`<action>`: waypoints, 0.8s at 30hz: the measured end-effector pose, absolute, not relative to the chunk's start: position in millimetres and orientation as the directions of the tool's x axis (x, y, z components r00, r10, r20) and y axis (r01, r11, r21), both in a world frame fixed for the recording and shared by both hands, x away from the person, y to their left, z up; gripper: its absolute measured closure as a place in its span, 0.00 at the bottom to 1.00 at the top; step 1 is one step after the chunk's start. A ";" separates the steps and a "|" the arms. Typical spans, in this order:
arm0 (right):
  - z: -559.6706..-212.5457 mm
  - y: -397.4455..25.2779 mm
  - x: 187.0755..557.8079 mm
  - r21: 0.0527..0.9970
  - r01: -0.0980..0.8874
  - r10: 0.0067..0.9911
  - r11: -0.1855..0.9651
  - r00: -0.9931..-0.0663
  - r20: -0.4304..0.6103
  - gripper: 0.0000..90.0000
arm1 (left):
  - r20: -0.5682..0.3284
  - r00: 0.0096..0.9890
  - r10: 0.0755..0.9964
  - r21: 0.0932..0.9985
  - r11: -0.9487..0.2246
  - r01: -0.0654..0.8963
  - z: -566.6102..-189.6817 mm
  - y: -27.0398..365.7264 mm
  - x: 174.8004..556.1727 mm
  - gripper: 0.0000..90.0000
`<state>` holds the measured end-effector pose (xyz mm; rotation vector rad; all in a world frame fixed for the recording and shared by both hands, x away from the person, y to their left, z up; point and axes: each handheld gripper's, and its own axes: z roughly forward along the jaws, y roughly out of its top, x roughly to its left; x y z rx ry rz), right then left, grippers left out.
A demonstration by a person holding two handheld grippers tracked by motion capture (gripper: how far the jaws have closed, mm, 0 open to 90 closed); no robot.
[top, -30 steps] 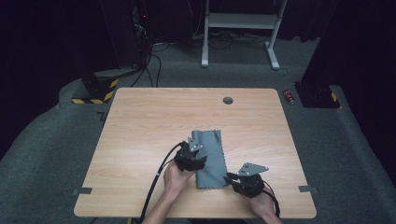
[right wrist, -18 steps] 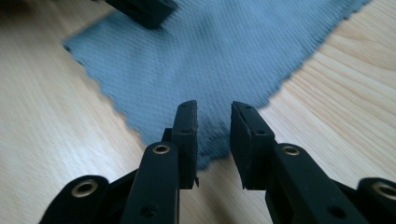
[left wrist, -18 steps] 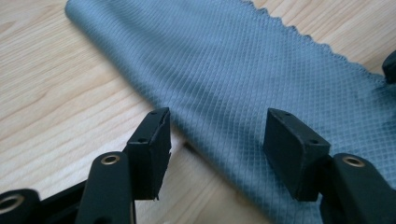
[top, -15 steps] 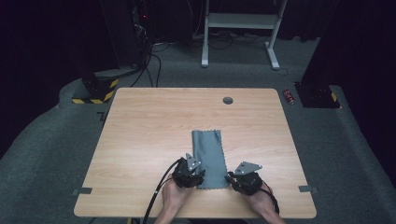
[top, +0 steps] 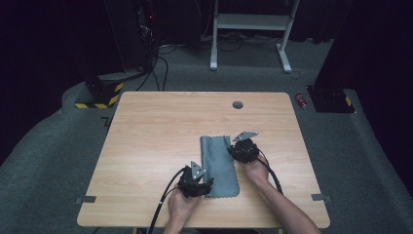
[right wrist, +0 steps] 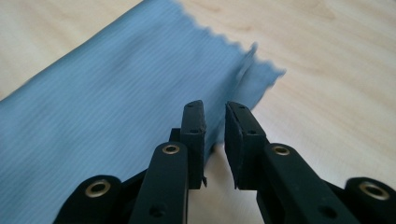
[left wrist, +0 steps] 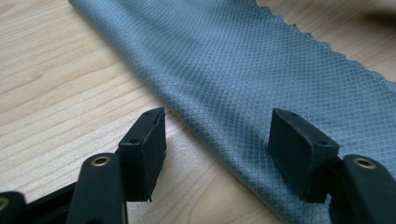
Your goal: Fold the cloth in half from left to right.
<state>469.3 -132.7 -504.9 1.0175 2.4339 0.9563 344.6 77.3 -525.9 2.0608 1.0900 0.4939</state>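
High view: left gripper (top: 196, 181) lower centre, jaws wide apart astride the near left edge of the grey cloth (top: 219, 165) | cloth flat mid-table | right gripper (top: 242, 151) right of it, jaws nearly together, clamping nothing | wooden table (top: 146, 146), grey carpet (top: 58, 146), dark room.

Table (top: 146, 136) bare around cloth (top: 219, 165), left and far

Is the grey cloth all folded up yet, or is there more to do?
Partly. The cloth already lies as a long narrow strip, so one fold looks done. Neither gripper holds it: the left gripper is open astride its long edge, the right gripper nearly closed at the far corner. Probably another fold remains.
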 end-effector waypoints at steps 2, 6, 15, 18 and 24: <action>-506.9 -127.1 479.8 0.684 0.513 0.736 0.518 -0.675 -0.051 0.86 | -0.002 0.566 0.824 0.757 -0.369 0.540 -525.8 77.4 344.6 0.41; -509.6 -123.0 491.4 0.702 0.521 0.762 0.486 -0.646 -0.047 0.89 | -0.001 0.560 0.828 0.758 -0.365 0.540 -525.9 77.0 344.2 0.40; -514.3 -119.5 507.6 0.681 0.542 0.770 0.492 -0.636 -0.050 0.99 | -0.003 0.556 0.831 0.759 -0.360 0.542 -526.0 76.7 344.0 0.40; -513.2 -116.7 508.4 0.667 0.522 0.754 0.531 -0.651 -0.091 1.00 | -0.006 0.555 0.832 0.758 -0.358 0.545 -525.9 76.9 344.5 0.40; -514.1 -117.7 511.7 0.673 0.522 0.764 0.524 -0.637 -0.101 1.00 | -0.008 0.562 0.827 0.758 -0.361 0.543 -526.0 79.1 351.7 0.39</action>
